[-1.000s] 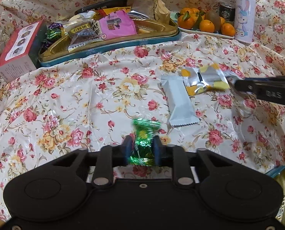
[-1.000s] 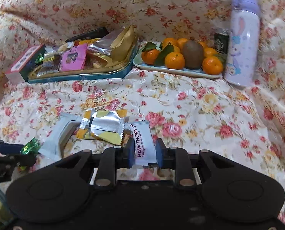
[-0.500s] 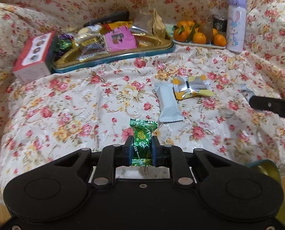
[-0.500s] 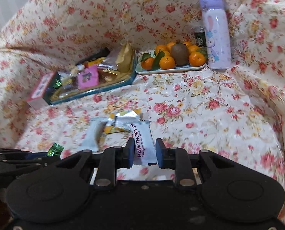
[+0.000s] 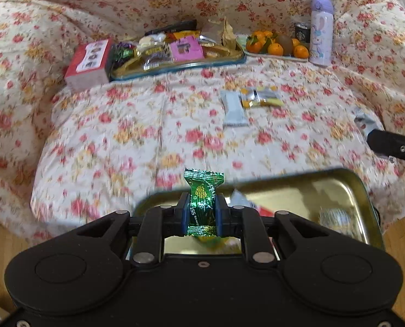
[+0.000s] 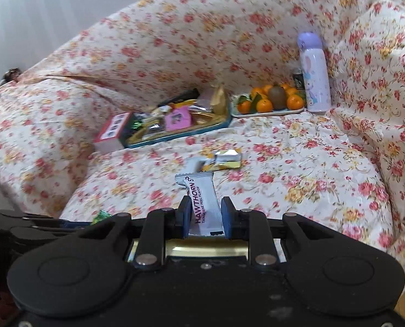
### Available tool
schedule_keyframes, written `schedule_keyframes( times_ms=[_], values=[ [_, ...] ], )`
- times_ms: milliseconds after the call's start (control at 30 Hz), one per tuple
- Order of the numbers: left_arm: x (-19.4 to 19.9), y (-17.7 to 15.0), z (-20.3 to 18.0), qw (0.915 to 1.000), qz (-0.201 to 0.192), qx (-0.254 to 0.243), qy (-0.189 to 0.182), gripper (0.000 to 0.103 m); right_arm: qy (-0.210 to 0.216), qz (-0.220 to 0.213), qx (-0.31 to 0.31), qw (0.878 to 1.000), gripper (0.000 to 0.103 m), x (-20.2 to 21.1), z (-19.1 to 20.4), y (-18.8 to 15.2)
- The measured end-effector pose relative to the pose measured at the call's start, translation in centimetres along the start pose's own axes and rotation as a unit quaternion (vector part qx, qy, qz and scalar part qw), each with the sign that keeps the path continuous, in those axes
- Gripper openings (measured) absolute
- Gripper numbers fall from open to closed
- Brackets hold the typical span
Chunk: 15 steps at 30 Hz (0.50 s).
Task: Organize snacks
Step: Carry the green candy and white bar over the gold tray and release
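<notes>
Left hand-held gripper [image 5: 202, 212] is clamped on a green foil candy [image 5: 203, 204], held over the near gold tin tray [image 5: 347, 188] at the sofa's front edge; right hand-held gripper [image 6: 204, 215] is clamped on a white hawthorn bar [image 6: 202, 204], above the tray's gold rim just visible below its fingers. Step in hand, as judged: drop both snacks into that near tray, so bring each wrapper well inside the rim and low before letting go, left first to avoid crowding. A grey bar [image 5: 233, 109] and a yellow-silver packet [image 5: 261, 97] lie mid-sofa on the floral cover [image 5: 107, 136], not yet sorted.
</notes>
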<state>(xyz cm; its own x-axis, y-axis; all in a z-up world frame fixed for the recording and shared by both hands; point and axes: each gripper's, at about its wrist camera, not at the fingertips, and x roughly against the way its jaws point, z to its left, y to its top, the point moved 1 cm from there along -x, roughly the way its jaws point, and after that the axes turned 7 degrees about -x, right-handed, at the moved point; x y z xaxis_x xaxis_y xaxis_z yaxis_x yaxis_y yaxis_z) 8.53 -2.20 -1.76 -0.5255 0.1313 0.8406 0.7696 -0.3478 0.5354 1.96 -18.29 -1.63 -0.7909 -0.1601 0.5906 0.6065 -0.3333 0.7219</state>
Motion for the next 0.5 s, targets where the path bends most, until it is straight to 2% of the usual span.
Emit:
schedule_keyframes(
  times_ms=[233,500],
  values=[
    [1.7,-3.5,-0.4,0.9989,0.024,0.031,-0.027,0.024,0.022,-0.013,0.016,1.000,0.025,4.2,1.7,-2.2],
    [1.7,-6.0,-0.1,0.9968,0.048,0.058,-0.024,0.024,0.030,0.002,0.009,0.999,0.025,6.1,2.0,-3.3]
  ],
)
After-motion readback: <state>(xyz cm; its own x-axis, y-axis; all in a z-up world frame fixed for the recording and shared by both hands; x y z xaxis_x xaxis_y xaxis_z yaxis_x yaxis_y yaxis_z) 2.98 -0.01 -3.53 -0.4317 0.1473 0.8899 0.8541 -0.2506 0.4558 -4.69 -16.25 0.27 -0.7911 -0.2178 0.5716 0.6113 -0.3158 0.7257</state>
